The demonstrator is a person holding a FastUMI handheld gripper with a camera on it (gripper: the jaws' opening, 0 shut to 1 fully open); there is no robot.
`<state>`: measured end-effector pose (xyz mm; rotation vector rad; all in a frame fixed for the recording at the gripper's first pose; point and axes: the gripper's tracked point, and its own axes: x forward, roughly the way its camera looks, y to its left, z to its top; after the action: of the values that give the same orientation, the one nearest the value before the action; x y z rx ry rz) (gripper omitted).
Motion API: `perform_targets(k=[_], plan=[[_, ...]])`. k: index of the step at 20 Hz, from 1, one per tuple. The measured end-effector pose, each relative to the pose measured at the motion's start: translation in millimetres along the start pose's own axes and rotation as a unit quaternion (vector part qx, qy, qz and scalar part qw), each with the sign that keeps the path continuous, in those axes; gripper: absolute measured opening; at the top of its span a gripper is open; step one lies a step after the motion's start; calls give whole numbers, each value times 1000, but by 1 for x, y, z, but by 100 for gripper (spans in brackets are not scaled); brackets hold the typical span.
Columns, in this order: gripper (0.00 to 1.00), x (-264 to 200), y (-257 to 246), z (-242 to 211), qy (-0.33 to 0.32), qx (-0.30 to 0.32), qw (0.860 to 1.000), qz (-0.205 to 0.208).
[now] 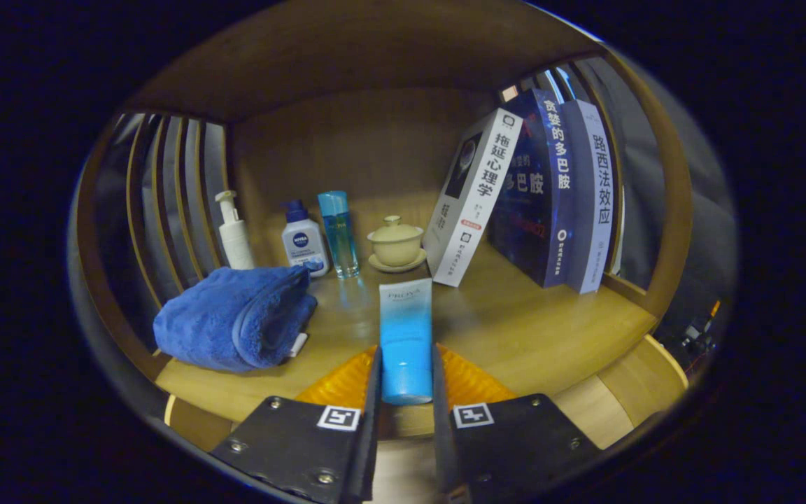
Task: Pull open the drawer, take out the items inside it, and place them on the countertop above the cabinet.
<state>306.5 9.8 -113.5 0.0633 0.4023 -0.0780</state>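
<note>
Gripper (406, 364) is clamped on a blue tube (405, 336), one finger pressing each side near its capped lower end; the tube's pale flat end points away, out over the counter (536, 329). Tube is held above the wooden surface, roughly centred in front of the row of things at the back; can't tell whether its far end touches the wood. Left of the fingers, a folded blue towel (238, 318) lies near the counter's front-left edge. Behind it, along the back wall: a white pump bottle (234, 234), then a squat white bottle with a dark blue cap (303, 241), then a slim clear-blue bottle (338, 234), close together and upright. Just right of those, a cream lidded cup (396, 238) sits on its saucer. Further right, three books (543, 196) stand together; the white one leans left, the two blue ones are nearly upright against the right-hand side frame. Slatted wooden side panel (165, 203) on the left.
</note>
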Motion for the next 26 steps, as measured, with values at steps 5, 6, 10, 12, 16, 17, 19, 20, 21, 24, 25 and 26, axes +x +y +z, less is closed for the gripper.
perform_targets(k=[5,6,10,12,16,17,19,20,21,24,25,26], plan=[[40,1,0,2,1,1,1000,-6],[40,0,0,4,0,-1,1000,-7],[62,-15,1,17,-21,-17,1000,-12],[76,-29,6,24,-26,-20,999,-3],[97,-61,4,32,-36,-49,998,-10],[98,-70,9,35,-41,-53,998,-4],[98,-89,7,44,-56,-67,996,-1],[98,-99,5,49,-62,-71,996,-1],[98,-110,4,54,-66,-71,995,-1],[98,-143,-5,74,-79,-78,994,3],[98,-156,-12,82,-87,-79,993,2],[98,-169,-17,92,-98,-78,992,3]])
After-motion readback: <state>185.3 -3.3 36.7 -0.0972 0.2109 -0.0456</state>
